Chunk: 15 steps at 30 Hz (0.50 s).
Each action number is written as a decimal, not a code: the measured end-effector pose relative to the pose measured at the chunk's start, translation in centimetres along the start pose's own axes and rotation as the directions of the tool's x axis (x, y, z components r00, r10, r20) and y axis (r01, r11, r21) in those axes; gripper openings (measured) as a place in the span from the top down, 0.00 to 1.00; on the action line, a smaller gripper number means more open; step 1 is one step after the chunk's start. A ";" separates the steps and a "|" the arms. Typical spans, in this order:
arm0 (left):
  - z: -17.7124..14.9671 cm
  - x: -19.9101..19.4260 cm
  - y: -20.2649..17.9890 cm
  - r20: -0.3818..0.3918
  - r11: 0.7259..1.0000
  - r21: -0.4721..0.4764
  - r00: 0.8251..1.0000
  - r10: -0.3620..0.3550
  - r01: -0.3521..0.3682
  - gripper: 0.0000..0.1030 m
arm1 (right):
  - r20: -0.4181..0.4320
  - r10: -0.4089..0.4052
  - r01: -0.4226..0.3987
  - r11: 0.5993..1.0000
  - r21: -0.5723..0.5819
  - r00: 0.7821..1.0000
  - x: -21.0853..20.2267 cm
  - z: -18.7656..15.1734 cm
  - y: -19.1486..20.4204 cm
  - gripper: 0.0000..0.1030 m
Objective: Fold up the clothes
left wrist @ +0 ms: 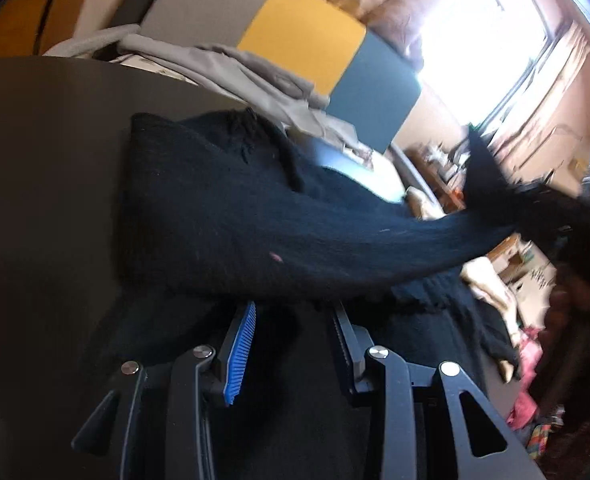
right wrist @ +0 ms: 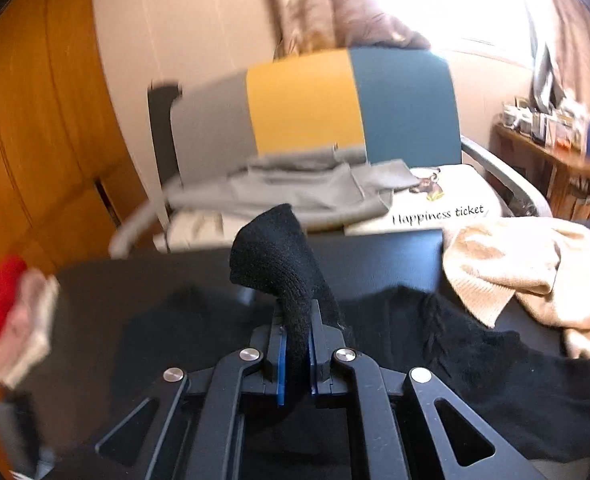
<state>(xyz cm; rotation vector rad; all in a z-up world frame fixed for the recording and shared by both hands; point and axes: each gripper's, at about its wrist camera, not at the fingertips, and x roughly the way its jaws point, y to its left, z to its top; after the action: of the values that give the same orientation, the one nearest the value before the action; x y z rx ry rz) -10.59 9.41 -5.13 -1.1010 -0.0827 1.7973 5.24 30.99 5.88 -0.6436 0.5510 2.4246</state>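
A black knit garment (left wrist: 223, 208) lies partly on the dark table (left wrist: 35, 160). One end of it is drawn up and to the right into a blurred bunch. My left gripper (left wrist: 295, 308) sits low at the garment's near edge with its jaws apart; black cloth lies across and between the fingers (left wrist: 239, 352), not pinched. In the right wrist view my right gripper (right wrist: 297, 314) is shut on a fold of the black garment (right wrist: 275, 256), which sticks up past the tips. The rest of the garment trails off to the right over the table (right wrist: 135, 280).
Behind the table stands a chair (right wrist: 307, 108) with a grey, yellow and teal back, holding grey clothes (right wrist: 295, 188) and a white printed shirt (right wrist: 435, 208). A beige sweater (right wrist: 515, 264) lies on the table's right side. Red and pink cloth (right wrist: 3, 312) sits at its left edge.
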 end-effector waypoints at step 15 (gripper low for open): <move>1.6 -1.7 6.8 0.182 0.966 -0.256 0.980 0.082 -0.033 0.65 | -0.151 0.079 -0.035 0.962 0.270 0.985 4.4 -5.0 -5.0 0.92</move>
<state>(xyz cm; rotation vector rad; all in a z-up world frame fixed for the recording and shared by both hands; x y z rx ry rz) -16.33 5.26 -6.45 -1.1122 -0.4081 1.9813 6.68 34.06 -1.69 -0.7172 0.9563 2.3060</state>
